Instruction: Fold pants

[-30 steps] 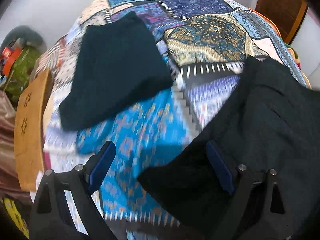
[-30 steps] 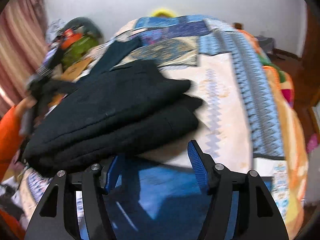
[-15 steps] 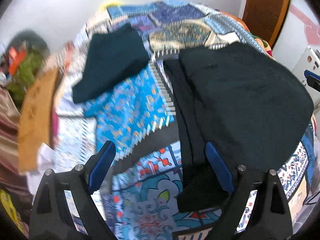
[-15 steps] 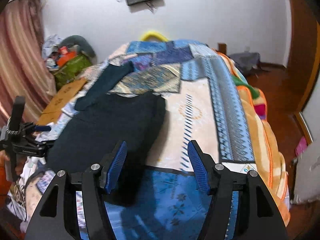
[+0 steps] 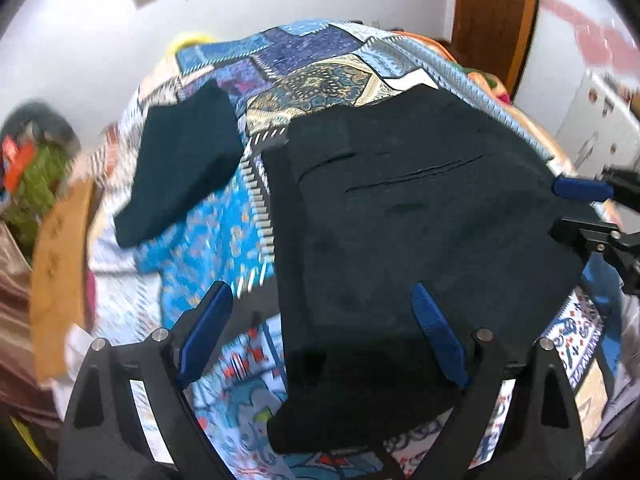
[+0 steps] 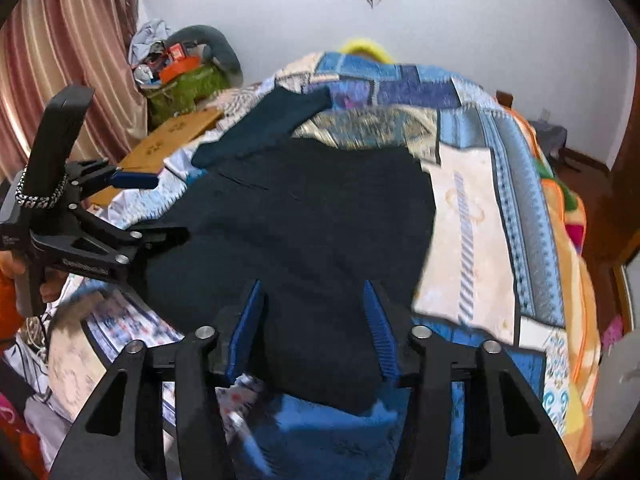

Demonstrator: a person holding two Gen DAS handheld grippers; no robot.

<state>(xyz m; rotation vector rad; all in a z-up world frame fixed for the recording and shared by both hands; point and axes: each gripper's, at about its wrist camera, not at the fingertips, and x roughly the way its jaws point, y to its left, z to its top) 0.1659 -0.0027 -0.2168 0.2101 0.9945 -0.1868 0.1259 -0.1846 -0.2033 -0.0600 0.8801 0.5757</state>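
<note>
The black pants (image 5: 400, 220) lie folded flat on the patchwork bedspread (image 5: 208, 248). My left gripper (image 5: 320, 320) hovers open over their near left edge, its blue pads far apart and holding nothing. In the right wrist view the pants (image 6: 304, 220) fill the middle of the bed. My right gripper (image 6: 314, 320) hangs over their near edge with its jaws closing. The cloth lies under and between the pads, which do not press on it. The left gripper (image 6: 160, 208) shows at the pants' left side, and the right gripper (image 5: 580, 208) at their right side.
A second dark teal folded garment (image 5: 184, 160) lies on the far left of the bed. A wooden board (image 6: 172, 140), a green bag of clutter (image 6: 184, 88) and a striped curtain (image 6: 60, 60) stand left of the bed. An orange blanket (image 6: 568, 240) hangs at its right edge.
Both grippers have drawn back from the pants, which now lie flat in a wider folded shape. The right gripper's pads stand closer together than before. The left stays wide open.
</note>
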